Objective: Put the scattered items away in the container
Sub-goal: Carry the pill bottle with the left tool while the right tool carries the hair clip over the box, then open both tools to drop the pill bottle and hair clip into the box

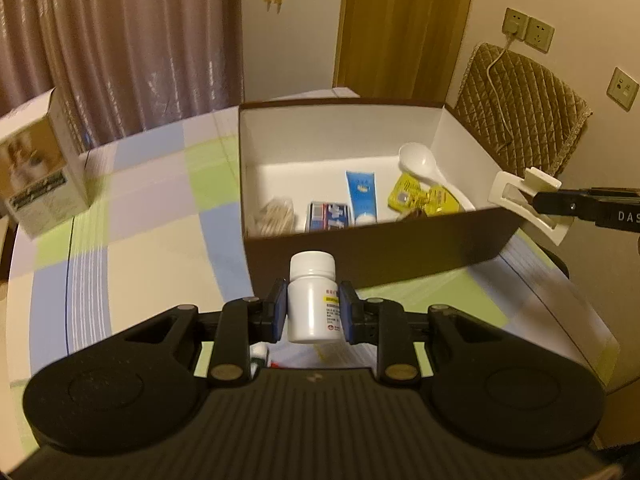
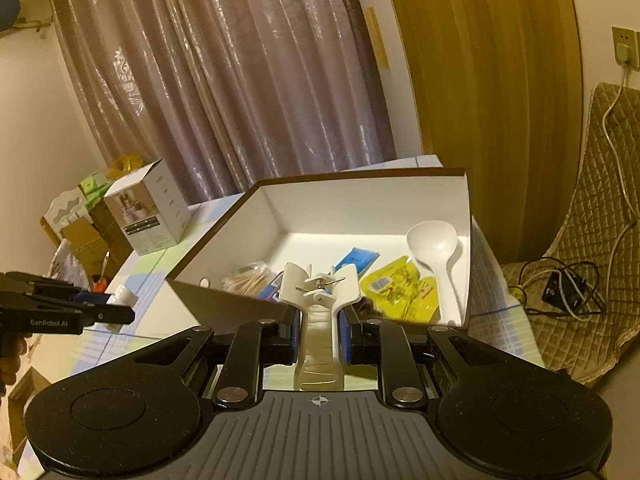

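Observation:
My left gripper (image 1: 313, 312) is shut on a white pill bottle (image 1: 313, 300), held upright just in front of the brown box's near wall (image 1: 368, 256). My right gripper (image 2: 319, 336) is shut on a white plastic clip (image 2: 320, 312), held just short of the box's (image 2: 224, 304) near edge; the clip also shows at the right in the left wrist view (image 1: 528, 204). Inside the white-lined box lie a white spoon (image 1: 420, 164), a blue tube (image 1: 362, 196), yellow sachets (image 1: 424, 200), a blue-red packet (image 1: 328, 216) and a bag of cotton swabs (image 1: 274, 216).
A white product carton (image 1: 36, 172) stands on the checked tablecloth (image 1: 152, 208) at the far left. A quilted chair (image 1: 528, 120) with a cable stands beyond the box on the right. Curtains hang behind the table. Small items (image 1: 260, 356) lie under my left gripper.

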The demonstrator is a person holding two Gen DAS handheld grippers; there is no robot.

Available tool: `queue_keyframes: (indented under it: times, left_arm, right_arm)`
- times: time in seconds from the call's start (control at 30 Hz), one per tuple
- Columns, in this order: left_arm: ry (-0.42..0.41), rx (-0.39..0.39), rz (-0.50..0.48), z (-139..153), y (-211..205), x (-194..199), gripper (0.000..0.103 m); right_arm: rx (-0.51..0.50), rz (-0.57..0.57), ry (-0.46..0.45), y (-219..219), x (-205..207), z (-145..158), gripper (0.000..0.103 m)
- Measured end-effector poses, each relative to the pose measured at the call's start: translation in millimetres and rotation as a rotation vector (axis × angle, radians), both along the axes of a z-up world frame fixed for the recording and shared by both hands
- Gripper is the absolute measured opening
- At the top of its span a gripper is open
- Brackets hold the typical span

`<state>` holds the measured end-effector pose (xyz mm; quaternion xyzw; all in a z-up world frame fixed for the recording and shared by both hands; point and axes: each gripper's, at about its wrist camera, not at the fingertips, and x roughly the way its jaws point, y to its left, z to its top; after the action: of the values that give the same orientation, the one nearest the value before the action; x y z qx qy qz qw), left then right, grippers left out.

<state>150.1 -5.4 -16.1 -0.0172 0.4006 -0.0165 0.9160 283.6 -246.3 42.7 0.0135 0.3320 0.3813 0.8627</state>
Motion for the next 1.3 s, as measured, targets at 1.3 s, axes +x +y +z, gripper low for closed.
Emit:
queue_keyframes:
  times: [1.3]
  left_arm:
    - [0.241, 0.124, -0.062, -73, 6, 273, 0.022]
  right_arm:
    - [-0.191, 0.085, 0.250, 171, 209, -80, 0.022]
